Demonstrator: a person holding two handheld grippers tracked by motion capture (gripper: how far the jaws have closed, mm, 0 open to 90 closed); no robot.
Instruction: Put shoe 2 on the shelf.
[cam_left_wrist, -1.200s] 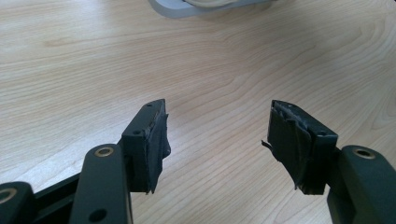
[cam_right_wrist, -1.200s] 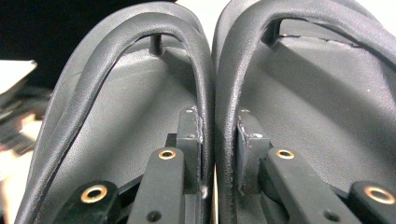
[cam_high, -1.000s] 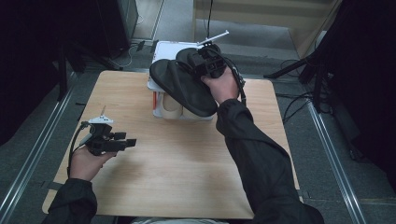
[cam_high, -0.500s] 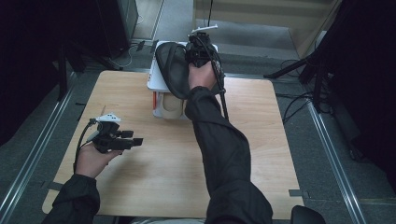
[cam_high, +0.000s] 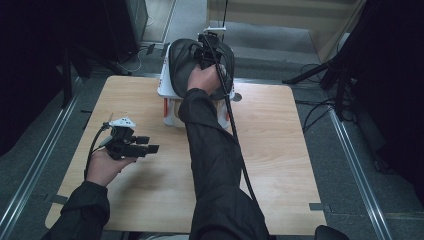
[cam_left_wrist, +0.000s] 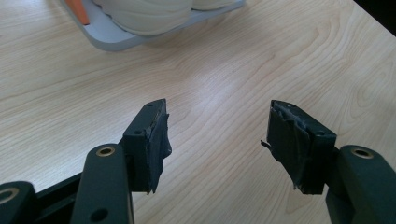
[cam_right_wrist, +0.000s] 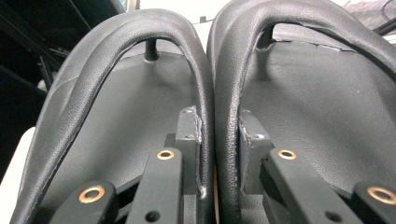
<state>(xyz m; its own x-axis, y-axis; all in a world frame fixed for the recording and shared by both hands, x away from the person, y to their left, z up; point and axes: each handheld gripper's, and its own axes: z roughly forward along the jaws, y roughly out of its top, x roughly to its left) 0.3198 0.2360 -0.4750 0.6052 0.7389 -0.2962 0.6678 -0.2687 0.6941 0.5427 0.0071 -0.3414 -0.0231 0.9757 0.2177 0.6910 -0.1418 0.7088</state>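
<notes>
At the left of the tabletop (cam_high: 280, 165) the left claw (cam_high: 150, 147) is hovering low over bare wood, its jaws standing wide apart with nothing between them, as the left gripper view makes plain; it is waiting well apart from the work; toward the middle, at the far edge, a white rack (cam_high: 167, 92) is standing with pale shoes (cam_left_wrist: 149, 14) on its lower tier, and over its top the right claw (cam_high: 204, 52) is reaching with a pair of black slippers (cam_high: 182, 65); in the right gripper view the jaws are pinching the two inner straps (cam_right_wrist: 212, 93) together, the pads pressing from either side, so both slippers are hanging from one grip; I judge the step in hand to be setting the pair down on the rack's top; the next move is calling for lowering until the soles are resting flat on that tier, then easing the jaws apart and drawing the claw back out from under the straps without dragging either slipper off the edge.
</notes>
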